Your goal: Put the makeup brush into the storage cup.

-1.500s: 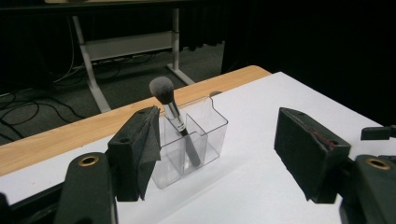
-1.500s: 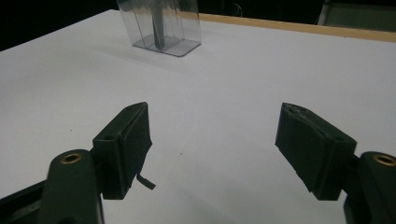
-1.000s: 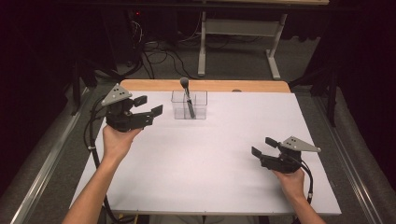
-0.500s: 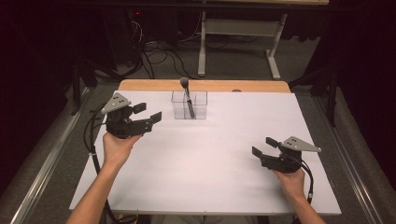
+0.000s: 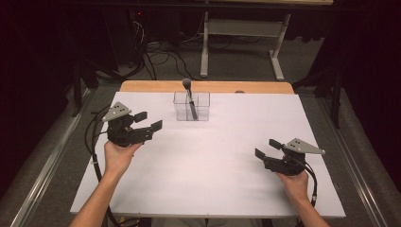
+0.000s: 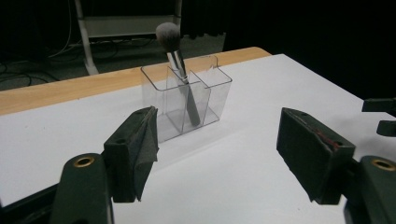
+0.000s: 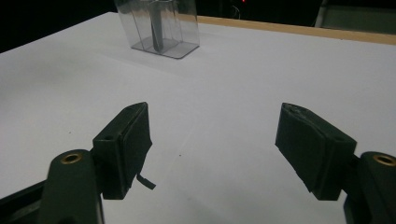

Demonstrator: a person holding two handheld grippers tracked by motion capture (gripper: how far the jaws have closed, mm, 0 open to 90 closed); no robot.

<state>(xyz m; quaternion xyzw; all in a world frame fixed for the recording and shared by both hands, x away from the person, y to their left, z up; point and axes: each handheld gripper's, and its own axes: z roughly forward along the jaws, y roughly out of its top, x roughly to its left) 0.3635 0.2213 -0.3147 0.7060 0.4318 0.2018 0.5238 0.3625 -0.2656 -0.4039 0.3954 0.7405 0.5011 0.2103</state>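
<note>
A clear plastic holder [image 5: 191, 106] with compartments stands at the back middle of the white table [image 5: 208, 175]. A makeup brush [image 5: 189, 97] leans upright inside it, grey bristles up. The holder [image 6: 187, 105] and brush [image 6: 175, 56] stand ahead of my left gripper [image 6: 217, 154], whose jaws are wide apart and empty. In the high view the left gripper [image 5: 147, 121] hovers left of the holder. My right gripper [image 5: 267, 148] rests low at the right front, open and empty, pointing toward the holder [image 7: 156, 25].
A wooden strip [image 5: 208, 87] runs along the table's far edge. Beyond it stand a grey metal frame [image 5: 241, 35] and floor cables [image 5: 161, 52]. Metal rails [image 5: 42, 161] flank the table on both sides.
The left gripper has drawn back left and toward the front, away from the holder, staying open. The right gripper has not moved.
</note>
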